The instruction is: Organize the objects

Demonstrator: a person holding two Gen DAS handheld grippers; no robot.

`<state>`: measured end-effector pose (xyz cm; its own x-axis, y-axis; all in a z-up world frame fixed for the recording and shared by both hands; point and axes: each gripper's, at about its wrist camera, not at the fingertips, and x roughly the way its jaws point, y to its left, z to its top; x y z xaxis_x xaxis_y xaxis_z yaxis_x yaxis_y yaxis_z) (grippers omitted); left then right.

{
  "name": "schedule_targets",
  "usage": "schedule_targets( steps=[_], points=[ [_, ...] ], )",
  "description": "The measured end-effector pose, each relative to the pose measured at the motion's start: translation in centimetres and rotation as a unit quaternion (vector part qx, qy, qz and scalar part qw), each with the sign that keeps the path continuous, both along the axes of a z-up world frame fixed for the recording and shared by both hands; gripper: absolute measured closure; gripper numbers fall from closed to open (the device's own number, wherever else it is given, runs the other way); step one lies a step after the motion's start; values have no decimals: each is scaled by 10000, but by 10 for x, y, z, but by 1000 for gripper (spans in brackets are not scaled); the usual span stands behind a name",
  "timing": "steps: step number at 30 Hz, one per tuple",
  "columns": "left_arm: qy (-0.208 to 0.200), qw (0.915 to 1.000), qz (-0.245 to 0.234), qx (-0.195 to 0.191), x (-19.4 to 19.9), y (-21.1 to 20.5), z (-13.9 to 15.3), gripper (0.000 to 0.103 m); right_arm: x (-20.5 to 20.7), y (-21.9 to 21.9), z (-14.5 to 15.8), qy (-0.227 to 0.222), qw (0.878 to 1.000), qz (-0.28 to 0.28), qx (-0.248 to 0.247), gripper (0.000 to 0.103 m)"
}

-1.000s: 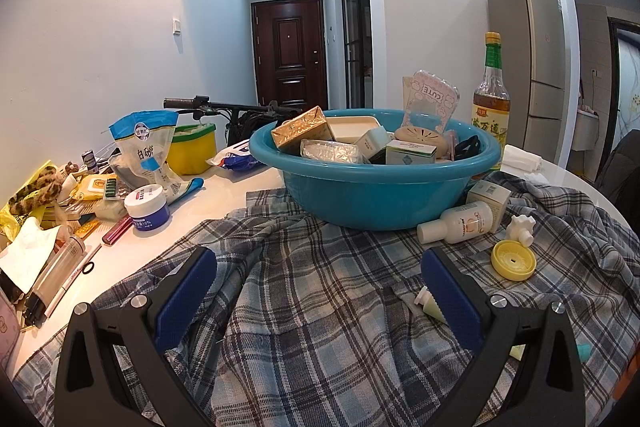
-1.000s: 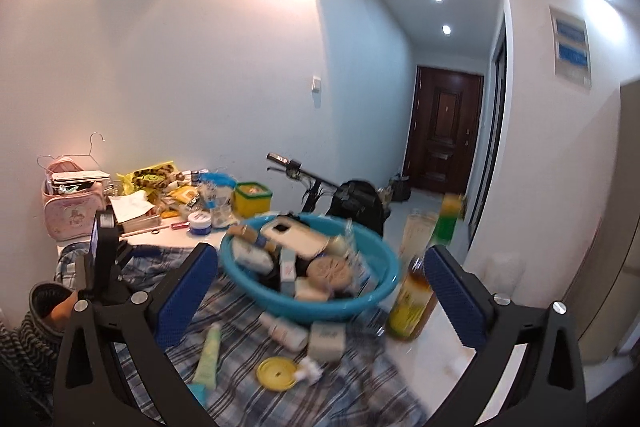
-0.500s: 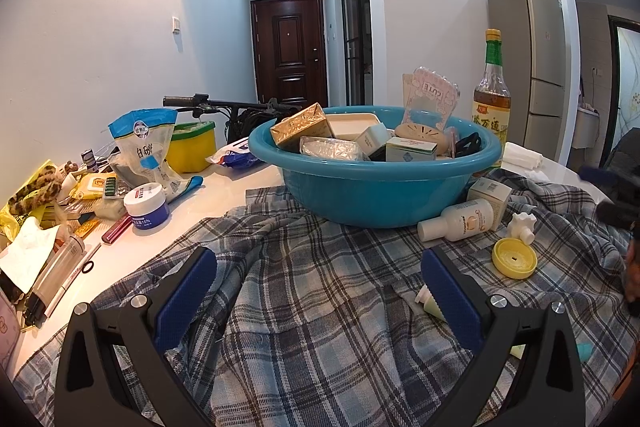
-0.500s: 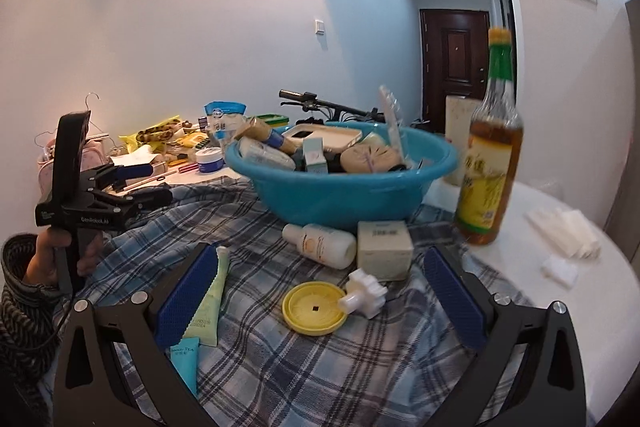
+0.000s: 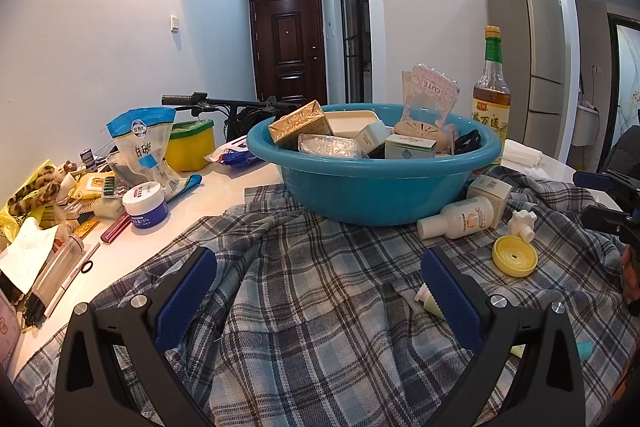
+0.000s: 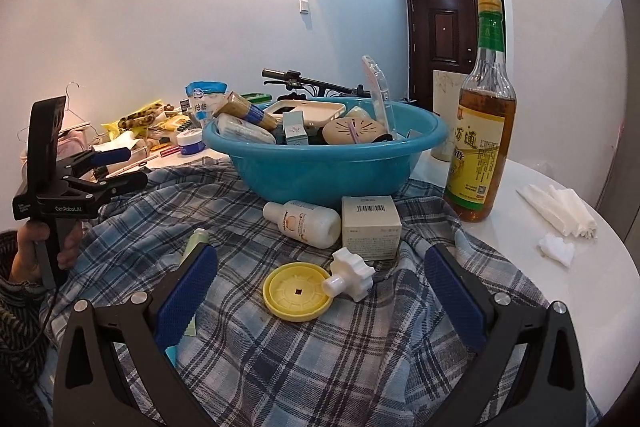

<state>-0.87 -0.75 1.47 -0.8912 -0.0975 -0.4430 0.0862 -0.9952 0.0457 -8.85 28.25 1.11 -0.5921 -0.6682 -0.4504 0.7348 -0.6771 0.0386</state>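
A teal basin [image 6: 320, 167], filled with boxes and packets, was seen on a plaid cloth [image 6: 360, 347] spread over the white counter [image 6: 560, 287]. Just in front of the basin a small white bottle [image 6: 304, 223] lay on its side, its long axis running roughly across the right wrist view, with the capped end pointing left (toward the left gripper) and the base touching a pale carton [image 6: 371, 227] that stood beside it. Nearer the camera a yellow lid [image 6: 298, 293] lay flat, open side up, with a white knob [image 6: 348, 275] resting against its right edge, the knob's stem pointing toward the lid. A green tube [image 6: 194, 247] lay on the cloth, partly hidden behind a blue pad, its long axis running away from the camera. A tall bottle of amber liquid [image 6: 482, 131] stood upright on the counter to the right of the basin.

The right gripper [image 6: 320, 291] was held spread wide above the cloth, with the lid and knob between its pads and nothing pinched. The left gripper [image 5: 318, 291] was likewise spread wide over bare plaid, empty; in the right wrist view it [image 6: 116, 169] was seen at the left edge, carried by a hand [image 6: 36, 247].
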Motion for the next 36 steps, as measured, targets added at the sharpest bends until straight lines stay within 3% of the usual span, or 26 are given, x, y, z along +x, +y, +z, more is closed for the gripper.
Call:
schedule_targets(
  steps=[36],
  points=[
    [-14, 10000, -1, -3, 0, 1, 0, 0, 2, 1, 2, 61, 10000, -41, -14, 0]
  ],
)
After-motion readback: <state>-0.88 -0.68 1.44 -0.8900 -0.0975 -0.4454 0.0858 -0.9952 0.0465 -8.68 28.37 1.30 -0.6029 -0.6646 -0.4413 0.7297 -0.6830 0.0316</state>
